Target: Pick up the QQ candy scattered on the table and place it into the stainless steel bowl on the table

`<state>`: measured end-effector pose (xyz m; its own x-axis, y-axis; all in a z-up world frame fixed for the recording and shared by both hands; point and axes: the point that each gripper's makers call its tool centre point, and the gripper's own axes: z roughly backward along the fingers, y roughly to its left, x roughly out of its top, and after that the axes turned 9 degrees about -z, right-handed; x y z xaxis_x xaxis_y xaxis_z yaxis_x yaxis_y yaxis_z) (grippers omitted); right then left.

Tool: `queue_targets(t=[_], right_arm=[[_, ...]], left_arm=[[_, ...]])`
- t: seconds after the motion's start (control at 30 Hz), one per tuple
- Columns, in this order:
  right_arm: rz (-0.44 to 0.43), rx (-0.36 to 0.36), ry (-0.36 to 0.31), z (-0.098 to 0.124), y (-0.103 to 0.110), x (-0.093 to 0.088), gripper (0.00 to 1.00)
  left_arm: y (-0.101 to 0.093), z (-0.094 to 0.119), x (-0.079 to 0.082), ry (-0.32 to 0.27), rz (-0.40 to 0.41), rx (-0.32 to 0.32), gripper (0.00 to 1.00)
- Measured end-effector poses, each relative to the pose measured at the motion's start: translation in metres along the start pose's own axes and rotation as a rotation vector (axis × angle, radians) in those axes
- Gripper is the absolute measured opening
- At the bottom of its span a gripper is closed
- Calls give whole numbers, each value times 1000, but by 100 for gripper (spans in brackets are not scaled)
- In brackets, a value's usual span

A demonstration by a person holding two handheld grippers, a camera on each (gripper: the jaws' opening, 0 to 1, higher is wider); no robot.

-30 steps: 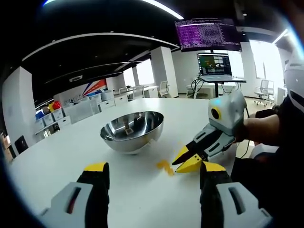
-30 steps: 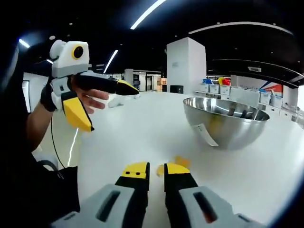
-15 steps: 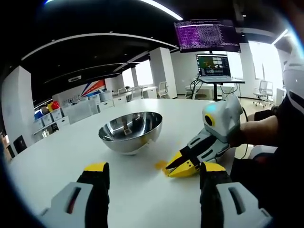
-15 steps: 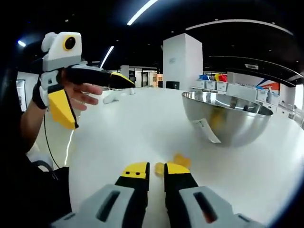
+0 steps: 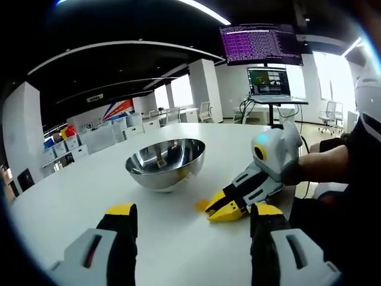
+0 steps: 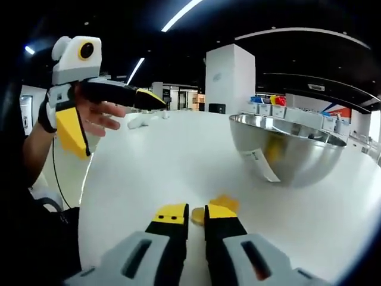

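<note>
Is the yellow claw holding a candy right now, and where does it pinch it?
The right gripper has its jaws nearly closed at a yellow candy on the table; whether it grips it cannot be told. The left gripper is open, holding nothing.

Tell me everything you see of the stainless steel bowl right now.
The stainless steel bowl is round, polished and mirror-bright, standing upright on the white table. A white label hangs down its outer wall. Its shiny side reflects yellow. Neither gripper touches it; the orange-yellow candy lies apart on the table, near the right gripper.

Laptop [image 5: 269,82] beneath large code-filled screen [image 5: 260,43]
</note>
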<state>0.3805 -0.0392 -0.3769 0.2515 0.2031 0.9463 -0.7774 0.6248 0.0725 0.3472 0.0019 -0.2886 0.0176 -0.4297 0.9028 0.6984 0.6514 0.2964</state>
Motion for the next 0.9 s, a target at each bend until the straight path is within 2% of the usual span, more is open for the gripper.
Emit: queue_targets(t=[0.27,0.6,0.9], right_arm=[[13,-10,-15,4,-2,2,6],[-60,16,-59,13,2,14,5],[-63,-2,-73,22,-7,22,5]], left_arm=[[-3,-2,2,-4,-3,-11,77],[-2,-2,0,2,-3,-9,77],[0,-5,2,-3,-3,-7,77]])
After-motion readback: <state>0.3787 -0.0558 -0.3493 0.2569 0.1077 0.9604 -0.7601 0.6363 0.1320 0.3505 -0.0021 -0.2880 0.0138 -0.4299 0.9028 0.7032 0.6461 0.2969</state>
